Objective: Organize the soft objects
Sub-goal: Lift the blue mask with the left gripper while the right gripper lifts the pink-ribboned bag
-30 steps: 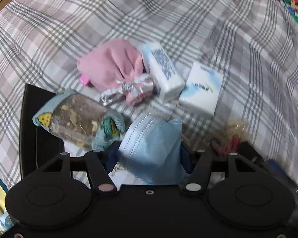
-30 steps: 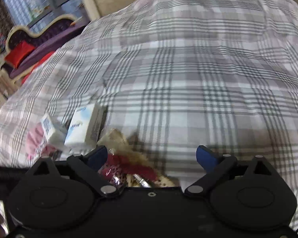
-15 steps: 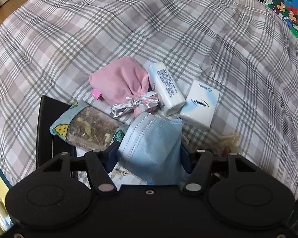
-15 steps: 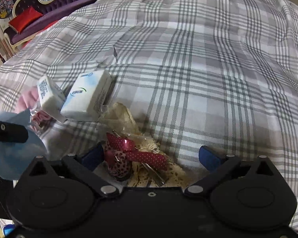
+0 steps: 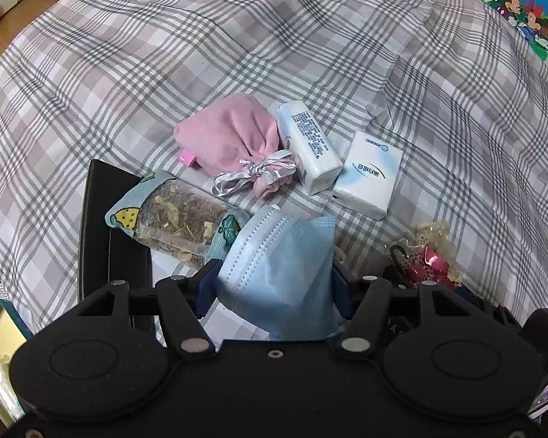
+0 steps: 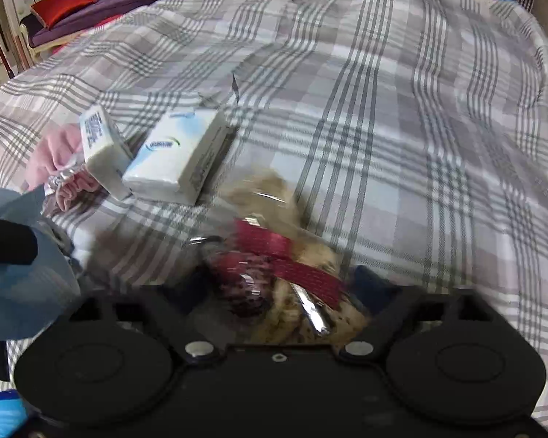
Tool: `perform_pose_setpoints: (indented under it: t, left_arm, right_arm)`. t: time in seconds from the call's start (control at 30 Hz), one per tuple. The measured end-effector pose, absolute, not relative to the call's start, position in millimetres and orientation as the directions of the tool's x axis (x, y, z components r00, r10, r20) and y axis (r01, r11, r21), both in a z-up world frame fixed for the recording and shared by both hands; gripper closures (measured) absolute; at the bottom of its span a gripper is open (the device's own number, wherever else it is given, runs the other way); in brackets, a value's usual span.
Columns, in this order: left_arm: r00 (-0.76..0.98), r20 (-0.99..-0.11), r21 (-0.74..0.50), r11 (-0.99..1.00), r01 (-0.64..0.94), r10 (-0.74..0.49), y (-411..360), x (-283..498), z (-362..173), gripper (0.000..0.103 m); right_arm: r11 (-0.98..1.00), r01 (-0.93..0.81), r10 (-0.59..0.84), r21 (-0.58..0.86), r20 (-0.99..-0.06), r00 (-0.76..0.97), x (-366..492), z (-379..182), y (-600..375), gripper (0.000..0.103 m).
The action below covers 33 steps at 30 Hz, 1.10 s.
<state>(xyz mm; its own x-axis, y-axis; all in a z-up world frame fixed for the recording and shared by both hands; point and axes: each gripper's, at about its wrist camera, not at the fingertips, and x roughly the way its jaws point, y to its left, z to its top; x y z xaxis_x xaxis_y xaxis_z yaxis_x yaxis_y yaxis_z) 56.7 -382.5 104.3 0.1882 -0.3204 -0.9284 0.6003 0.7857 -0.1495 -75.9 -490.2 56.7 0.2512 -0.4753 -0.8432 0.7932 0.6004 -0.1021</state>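
Two grippers are working over a bed covered in a grey plaid blanket [image 5: 310,54]. Nearest in the left wrist view, the left gripper [image 5: 274,284] is pinching a blue face mask [image 5: 281,266] between its fingers, the mask bulging up and forward out of the grip. Just beyond it, a herb-filled sachet [image 5: 175,222] with blue patterned ends is lying partly on a black flat object [image 5: 102,219]. Farther on, a pink drawstring pouch [image 5: 233,138] with a silver ribbon is sitting beside two tissue packs: a long one [image 5: 308,146] touching the pouch, and a squarer one [image 5: 369,175] touching the long one.

Only the right wrist view is showing the right gripper [image 6: 285,292] up close, though blurred: its fingers are sitting on either side of a clear-wrapped beige bundle [image 6: 296,303] with a red dotted ribbon, but whether they are pressing it I cannot tell. From the left view that bundle [image 5: 427,252] is lying at the right, apart from the tissue packs. Beyond, the right view is showing the squarer pack [image 6: 179,157], the long pack [image 6: 100,146], the pouch [image 6: 53,153], and at its left edge the mask [image 6: 22,292].
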Motion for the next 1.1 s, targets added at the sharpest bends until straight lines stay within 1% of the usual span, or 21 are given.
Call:
perform_pose_setpoints:
  t: [0.03,0.17,0.33,0.43,0.53,0.73,0.93,1.1]
  left_arm:
    - [0.191,-0.928,-0.148,0.786,0.600,-0.320,-381,56,106,0.046]
    - [0.197,-0.926,-0.147,0.789,0.597,-0.321,-375,55,109,0.046]
    - [0.201,-0.926,-0.144,0.793,0.592,-0.319,-366,55,114,0.046]
    - [0.187,-0.930,-0.153,0.798,0.583,-0.316,-357,55,115,0.046]
    - [0.172,-0.934,-0.165,0.805,0.570,-0.313,-344,56,116,0.046]
    - [0.174,-0.934,-0.177,0.829,0.530,-0.311,-301,57,121,0.046]
    - [0.206,-0.932,-0.172,0.865,0.471,-0.297,-241,57,128,0.046]
    - [0.234,-0.931,-0.169,0.897,0.409,-0.281,-183,57,130,0.046]
  right_arm:
    - [0.603,0.792,-0.472,-0.095,-0.843,0.258,-77,56,-490,0.036]
    - [0.585,0.810,-0.468,-0.048,-0.835,0.289,-83,61,-495,0.037]
    - [0.535,0.839,-0.460,0.099,-0.799,0.388,-99,76,-504,0.037]
    - [0.524,0.843,-0.474,0.125,-0.779,0.411,-102,81,-503,0.037]
    - [0.531,0.834,-0.459,0.154,-0.775,0.435,-102,82,-502,0.037]
    - [0.542,0.828,-0.474,0.146,-0.760,0.444,-98,81,-494,0.037]
    - [0.548,0.827,-0.493,0.128,-0.749,0.442,-92,77,-488,0.037]
    - [0.555,0.828,-0.554,0.083,-0.706,0.441,-88,80,-477,0.037]
